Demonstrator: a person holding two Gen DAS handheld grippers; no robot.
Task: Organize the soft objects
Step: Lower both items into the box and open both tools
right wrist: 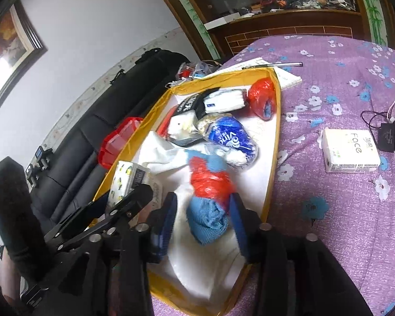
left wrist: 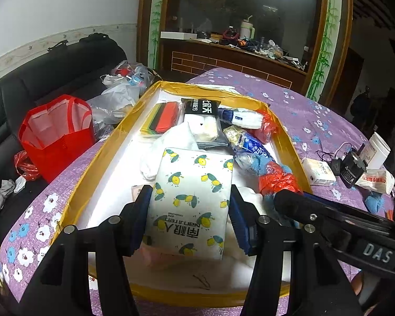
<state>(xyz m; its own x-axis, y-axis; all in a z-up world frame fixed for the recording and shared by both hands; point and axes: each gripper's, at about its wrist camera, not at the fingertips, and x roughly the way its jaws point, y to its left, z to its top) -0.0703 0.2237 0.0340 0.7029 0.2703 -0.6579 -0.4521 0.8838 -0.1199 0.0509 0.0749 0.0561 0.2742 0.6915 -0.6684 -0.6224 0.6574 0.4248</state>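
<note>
On your far left a red bag (left wrist: 56,134) stands open on the black sofa (left wrist: 39,84), outside the job so far. Next comes the yellow-rimmed box (left wrist: 113,137) on the purple flowered tabletop (left wrist: 316,110), already well filled: a black-topped packet (left wrist: 201,121) with white writing too slanted to read, a blue "Vinda" pack (left wrist: 252,152), a white cloth (left wrist: 176,142) and red plastic bundles. Your left claw (left wrist: 189,218) is about half open, its pads pressed on both sides of the lemon-print tissue pack (left wrist: 192,197), marked "nanjiren", low over the box's near end; it looks not yet set down. Your right claw (right wrist: 202,218) is partly open around the blue knit bundle in red plastic (right wrist: 208,202), which lies on the box floor and looks released, though the blur leaves contact unsure. Farther right, a white "Face" pack (right wrist: 350,150) remains on the tabletop, so some sorting seems left.
</note>
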